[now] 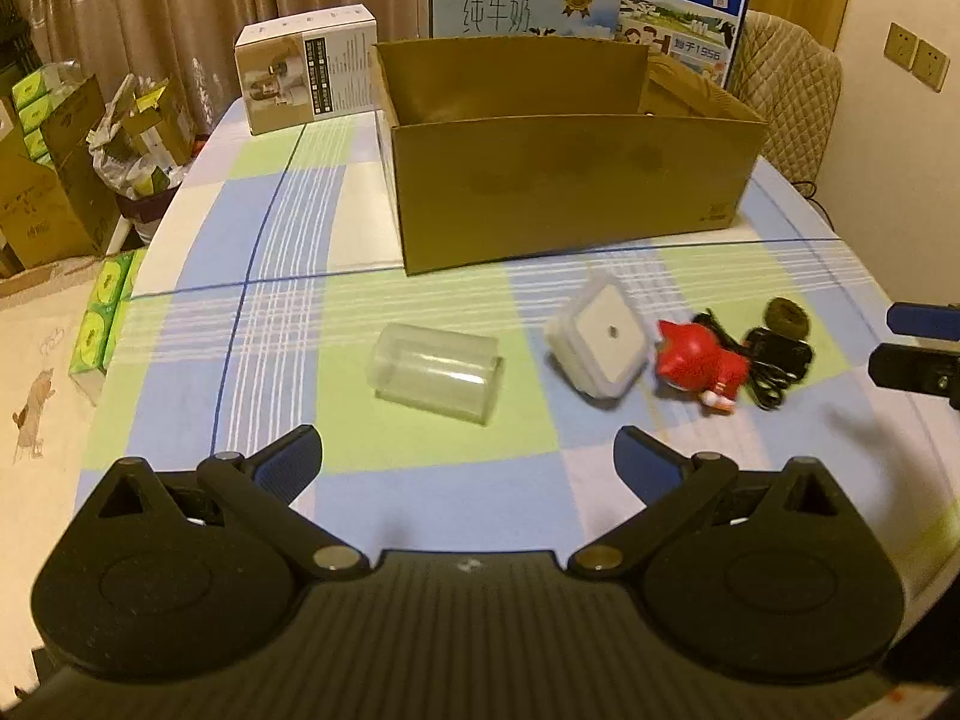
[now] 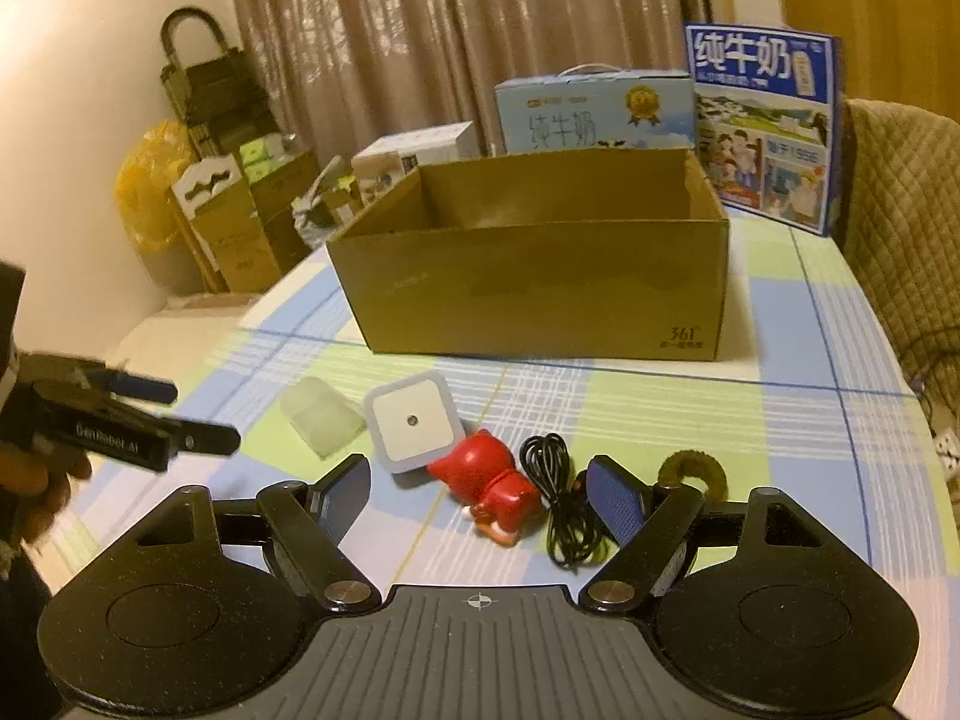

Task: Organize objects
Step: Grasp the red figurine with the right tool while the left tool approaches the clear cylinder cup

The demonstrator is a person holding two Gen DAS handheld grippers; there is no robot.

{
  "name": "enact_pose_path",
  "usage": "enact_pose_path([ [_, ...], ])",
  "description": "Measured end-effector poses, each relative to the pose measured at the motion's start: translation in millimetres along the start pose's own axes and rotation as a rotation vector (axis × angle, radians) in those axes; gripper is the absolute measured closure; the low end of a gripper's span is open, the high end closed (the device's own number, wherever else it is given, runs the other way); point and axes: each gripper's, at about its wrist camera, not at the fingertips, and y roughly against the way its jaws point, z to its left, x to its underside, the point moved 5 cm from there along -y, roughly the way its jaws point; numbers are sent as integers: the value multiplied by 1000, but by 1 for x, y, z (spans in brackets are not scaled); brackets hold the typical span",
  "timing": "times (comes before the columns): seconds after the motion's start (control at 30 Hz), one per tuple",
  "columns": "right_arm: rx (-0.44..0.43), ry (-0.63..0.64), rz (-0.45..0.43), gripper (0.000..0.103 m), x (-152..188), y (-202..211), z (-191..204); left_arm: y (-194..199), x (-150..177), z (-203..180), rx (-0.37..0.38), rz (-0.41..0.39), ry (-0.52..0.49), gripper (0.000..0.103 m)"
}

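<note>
An open brown cardboard box point(image 1: 564, 192) stands at the back of the checked table; it also shows in the right wrist view point(image 2: 540, 294). In front of it lie a clear plastic tub on its side point(image 1: 435, 372) point(image 2: 321, 420), a white square night light point(image 1: 603, 342) point(image 2: 414, 423), a red toy figure point(image 1: 702, 369) point(image 2: 495, 495), a coiled black cable point(image 1: 774, 360) point(image 2: 555, 495) and a dark green ring point(image 1: 786, 315) point(image 2: 693, 471). My left gripper point(image 1: 468, 462) is open and empty, short of the tub. My right gripper point(image 2: 480, 495) is open, its jaws either side of the red toy and cable.
Two milk cartons point(image 1: 516, 0) point(image 1: 678, 6) and a white appliance box point(image 1: 306, 69) stand behind the cardboard box. A padded chair point(image 1: 786, 102) sits at the right. Boxes and bags point(image 1: 60, 168) crowd the floor at the left.
</note>
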Motion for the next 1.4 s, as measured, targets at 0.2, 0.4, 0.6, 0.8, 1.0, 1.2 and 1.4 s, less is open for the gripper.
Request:
enact_pose_path([
  [0.2, -3, 85, 58, 27, 3, -31, 0, -30, -2, 10, -4, -4, -36, 1],
  [0.4, -62, 265, 122, 27, 5, -65, 6, -46, 1, 11, 34, -7, -86, 1],
  [0.6, -110, 309, 173, 27, 0, -96, 2, -59, -5, 7, 80, -1, -150, 1],
  [0.8, -156, 332, 221, 41, -2, -119, 3, -77, -8, 9, 85, 19, -184, 1],
  [1.0, -149, 381, 281, 43, 4, -138, 4, -86, -8, 17, 87, 41, -190, 1],
  [1.2, -142, 394, 306, 51, 7, -150, 6, -95, -11, 24, 106, 55, -174, 1],
  [1.4, -121, 381, 328, 55, 9, -157, 7, -107, -15, 31, 111, 80, -148, 1],
])
